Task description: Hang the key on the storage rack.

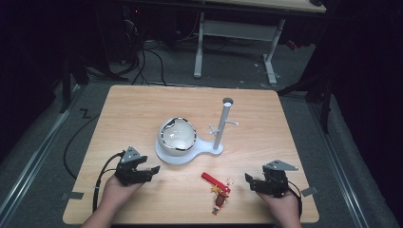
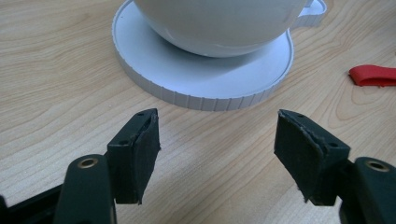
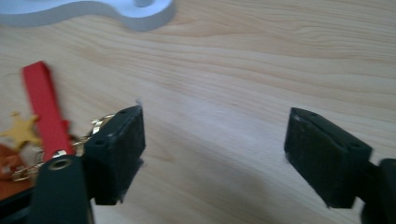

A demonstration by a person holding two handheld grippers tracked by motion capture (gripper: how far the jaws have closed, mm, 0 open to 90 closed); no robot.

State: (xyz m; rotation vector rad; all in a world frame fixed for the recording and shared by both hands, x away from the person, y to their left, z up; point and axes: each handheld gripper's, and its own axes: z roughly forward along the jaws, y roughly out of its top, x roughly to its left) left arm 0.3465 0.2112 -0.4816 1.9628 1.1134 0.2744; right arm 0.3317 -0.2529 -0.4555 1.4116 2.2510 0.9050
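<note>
Both grippers are resting near the table's (image 1: 142, 102) near edge, jaws spread wide, nothing held: left gripper (image 1: 151, 169) near-left of the stand (image 1: 178, 156), right gripper (image 1: 248, 179) just right of the keychain (image 1: 218, 187). The keychain is lying near-centre, between the grippers, closer to the right one. Judging it light and floppy: red strap (image 3: 44, 112), thin chain, small charms (image 3: 21, 129), so it is likely dangling and swinging once lifted. The strap is looking like the best pinch point, flat and soft; the chain is probably slipping. High view is showing the stand's upright post with pegs (image 1: 222, 124) and bowl (image 1: 177, 137); the right gripper view is giving strap and star detail, and the left gripper view the base's ribbed rim (image 2: 205, 100).
</note>
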